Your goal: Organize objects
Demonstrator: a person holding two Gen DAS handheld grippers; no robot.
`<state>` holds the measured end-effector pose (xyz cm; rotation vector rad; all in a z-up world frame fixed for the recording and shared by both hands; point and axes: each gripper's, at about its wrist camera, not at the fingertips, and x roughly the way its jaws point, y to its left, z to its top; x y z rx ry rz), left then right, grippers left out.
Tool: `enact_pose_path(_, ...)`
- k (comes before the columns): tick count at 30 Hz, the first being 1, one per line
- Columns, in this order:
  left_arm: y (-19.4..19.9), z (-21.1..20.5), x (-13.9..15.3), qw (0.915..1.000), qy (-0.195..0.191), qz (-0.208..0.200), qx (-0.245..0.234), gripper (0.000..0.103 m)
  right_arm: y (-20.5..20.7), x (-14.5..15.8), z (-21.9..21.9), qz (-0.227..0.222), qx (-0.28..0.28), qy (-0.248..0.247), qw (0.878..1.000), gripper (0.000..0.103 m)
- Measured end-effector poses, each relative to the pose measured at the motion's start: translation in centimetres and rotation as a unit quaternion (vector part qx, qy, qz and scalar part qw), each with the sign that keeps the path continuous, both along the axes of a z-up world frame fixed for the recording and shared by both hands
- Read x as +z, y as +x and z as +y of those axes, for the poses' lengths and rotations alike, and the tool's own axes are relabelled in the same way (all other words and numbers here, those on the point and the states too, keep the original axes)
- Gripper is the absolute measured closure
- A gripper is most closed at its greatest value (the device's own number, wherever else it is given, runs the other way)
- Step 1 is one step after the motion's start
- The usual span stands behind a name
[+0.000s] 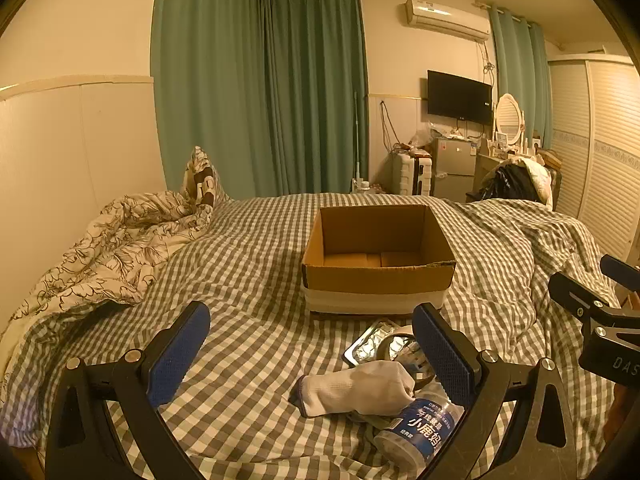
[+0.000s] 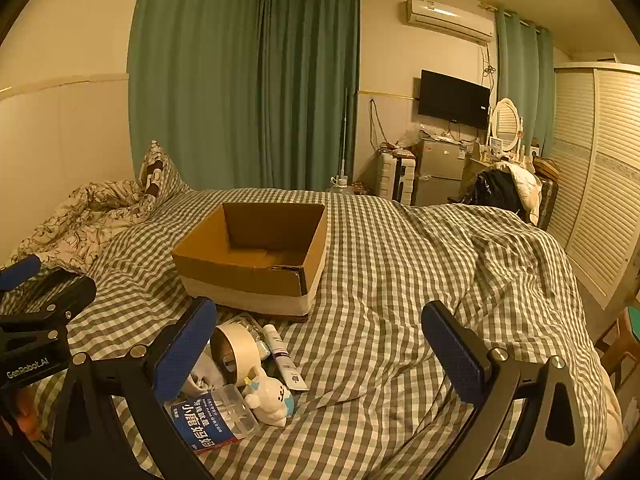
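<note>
— Why the cardboard box (image 1: 378, 258) square in the middle of the bed (image 1: 248, 264), flaps gone, mouth up?
— Probably set there as the bin for sorting; looks empty inside, so likely nothing sorted yet.
— And the clutter?
— Heaped just in front of the box, near edge of the bed: white sock (image 1: 360, 390), labelled jar (image 1: 420, 430), tape roll (image 2: 236, 350), tube (image 2: 282, 356), small plush toy (image 2: 270, 398), foil blister pack (image 1: 370, 342). Within easy reach of either hand, seemingly.
— Left tongs (image 1: 312, 356)?
— Spread wide, holding nothing, hovering over sock and jar.
— Right tongs (image 2: 320, 350)?
— Equally wide apart, empty, above bare checked sheet, pile off to the left finger's side.
</note>
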<state>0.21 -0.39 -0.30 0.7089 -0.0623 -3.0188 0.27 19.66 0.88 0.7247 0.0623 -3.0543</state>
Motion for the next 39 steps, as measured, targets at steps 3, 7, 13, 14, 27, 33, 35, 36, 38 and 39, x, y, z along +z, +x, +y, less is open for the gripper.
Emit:
enact_pose_path(3, -0.1, 0.0, 0.0, 1.0000, -0.001, -0.002, 0.000, 0.000, 0.0, -0.1, 0.0, 0.001, 0.002, 0.001, 1.000, 0.000)
enact_pose_path(7, -0.3, 0.1, -0.3, 1.0000, 0.000, -0.009, 0.001, 0.000, 0.0, -0.2, 0.0, 0.000, 0.002, -0.001, 1.000, 0.000)
enact_pose_path(13, -0.5, -0.2, -0.7, 0.9999, 0.002, -0.015, 0.005, 0.000, -0.1, -0.3, -0.1, -0.003, 0.004, 0.000, 1.000, 0.000)
enact_pose_path(14, -0.5, -0.2, -0.7, 0.9999, 0.003, -0.016, 0.005, 0.000, 0.0, -0.3, -0.1, -0.003, 0.005, 0.000, 1.000, 0.000)
enact_pose_path(27, -0.5, -0.3, -0.8, 0.9998, 0.002, -0.021, 0.006, 0.000, 0.0, -0.5, -0.2, -0.004, 0.008, -0.001, 1.000, 0.000)
enact_pose_path(33, -0.7, -0.4, -1.0, 0.9997, 0.001, -0.024, 0.007, 0.000, 0.0, -0.5, -0.2, -0.005, 0.009, -0.002, 1.000, 0.000)
enact_pose_path(35, -0.6, -0.4, -1.0, 0.9997, 0.002, -0.025, 0.007, 0.000, 0.0, -0.5, -0.2, -0.005, 0.010, -0.002, 1.000, 0.000)
enact_pose_path(36, -0.7, -0.4, -1.0, 0.9997, 0.002, -0.025, 0.008, 0.000, 0.0, -0.4, -0.2, -0.005, 0.011, -0.001, 1.000, 0.000)
enact_pose_path(38, -0.6, -0.4, -1.0, 0.9997, 0.002, -0.025, 0.008, 0.000, 0.1, -0.5, -0.3, -0.004, 0.012, -0.001, 1.000, 0.000)
enact_pose_path(39, -0.7, -0.4, -1.0, 0.9997, 0.002, -0.025, 0.008, 0.000, 0.1, -0.4, -0.3, -0.004, 0.012, 0.000, 1.000, 0.000)
